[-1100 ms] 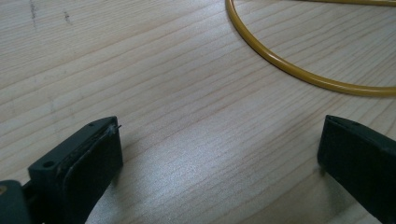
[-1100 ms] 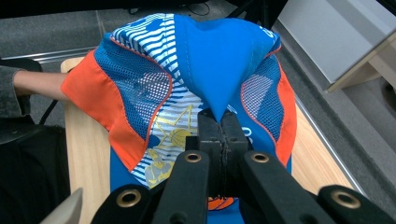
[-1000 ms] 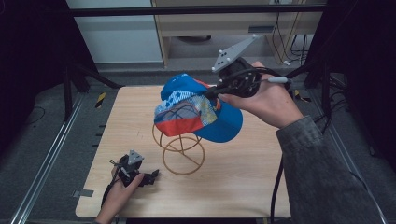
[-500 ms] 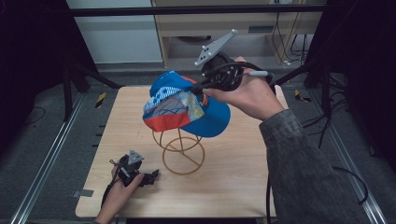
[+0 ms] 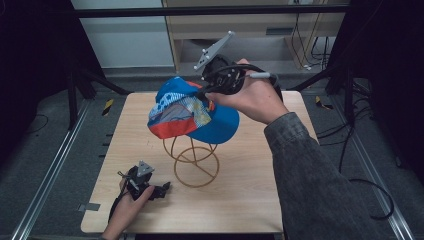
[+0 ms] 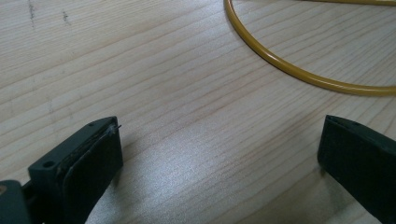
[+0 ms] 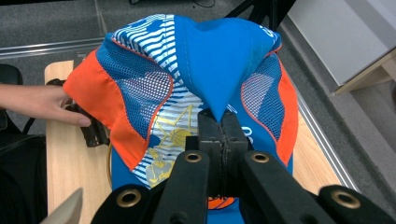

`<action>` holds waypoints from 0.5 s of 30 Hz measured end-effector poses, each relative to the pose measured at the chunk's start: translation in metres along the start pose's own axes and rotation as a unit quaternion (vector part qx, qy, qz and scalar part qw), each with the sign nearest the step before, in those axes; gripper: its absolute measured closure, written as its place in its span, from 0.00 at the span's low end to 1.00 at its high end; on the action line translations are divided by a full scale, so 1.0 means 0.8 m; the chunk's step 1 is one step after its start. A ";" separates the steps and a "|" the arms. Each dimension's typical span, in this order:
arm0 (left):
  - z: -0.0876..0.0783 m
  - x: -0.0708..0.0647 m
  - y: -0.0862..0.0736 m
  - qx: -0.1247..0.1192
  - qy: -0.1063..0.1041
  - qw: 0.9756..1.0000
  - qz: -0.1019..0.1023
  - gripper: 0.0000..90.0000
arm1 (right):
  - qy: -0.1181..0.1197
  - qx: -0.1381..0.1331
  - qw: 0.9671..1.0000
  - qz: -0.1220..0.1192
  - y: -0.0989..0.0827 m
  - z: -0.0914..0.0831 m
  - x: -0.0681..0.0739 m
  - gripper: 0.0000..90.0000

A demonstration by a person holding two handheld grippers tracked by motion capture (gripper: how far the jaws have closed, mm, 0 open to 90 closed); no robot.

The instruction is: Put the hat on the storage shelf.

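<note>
A blue cap [image 5: 192,112] with orange and white mesh panels hangs in the air over a yellow wire stand [image 5: 194,161] at the middle of the wooden table [image 5: 260,200]. My right gripper [image 5: 209,90] is shut on the cap's blue crown, and in the right gripper view the jaws pinch a fold of the cap [image 7: 201,70]. My left gripper [image 5: 162,190] rests low on the table near its front left, open, with bare wood between its pads [image 6: 88,161]. The stand's yellow base ring [image 6: 299,70] lies just ahead of it.
A person's left hand [image 5: 127,207] holds the left gripper at the table's front edge. The right forearm in a grey sleeve [image 5: 310,175] crosses the right side of the table. Dark frame posts and metal rails flank the table; shelving stands behind.
The right gripper has carried the cap leftward and a little higher, so it now hangs over the wire stand's top. The left gripper has stayed where it was.
</note>
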State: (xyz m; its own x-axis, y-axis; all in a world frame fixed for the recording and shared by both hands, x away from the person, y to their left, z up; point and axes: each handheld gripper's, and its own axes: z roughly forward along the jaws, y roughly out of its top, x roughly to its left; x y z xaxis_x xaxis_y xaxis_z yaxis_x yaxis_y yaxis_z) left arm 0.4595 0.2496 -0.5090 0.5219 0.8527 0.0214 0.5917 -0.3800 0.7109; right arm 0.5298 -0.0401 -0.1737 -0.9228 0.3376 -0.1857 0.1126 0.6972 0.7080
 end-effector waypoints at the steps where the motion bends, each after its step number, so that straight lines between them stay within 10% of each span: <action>1: 0.000 0.000 0.000 0.000 0.000 1.000 0.000 0.00 | 0.001 0.001 1.000 -0.001 0.001 0.002 0.001 1.00; 15: 0.000 0.000 0.000 0.000 -0.001 1.000 -0.001 0.00 | 0.017 0.012 1.000 -0.013 0.015 0.033 0.011 1.00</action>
State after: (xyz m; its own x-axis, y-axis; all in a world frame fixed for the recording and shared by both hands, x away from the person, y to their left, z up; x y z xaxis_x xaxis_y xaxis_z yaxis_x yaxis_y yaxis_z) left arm 0.4595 0.2495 -0.5089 0.5220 0.8527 0.0190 0.5926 -0.3786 0.7109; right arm 0.5326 -0.0120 -0.1848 -0.9371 0.2989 -0.1804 0.0975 0.7201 0.6870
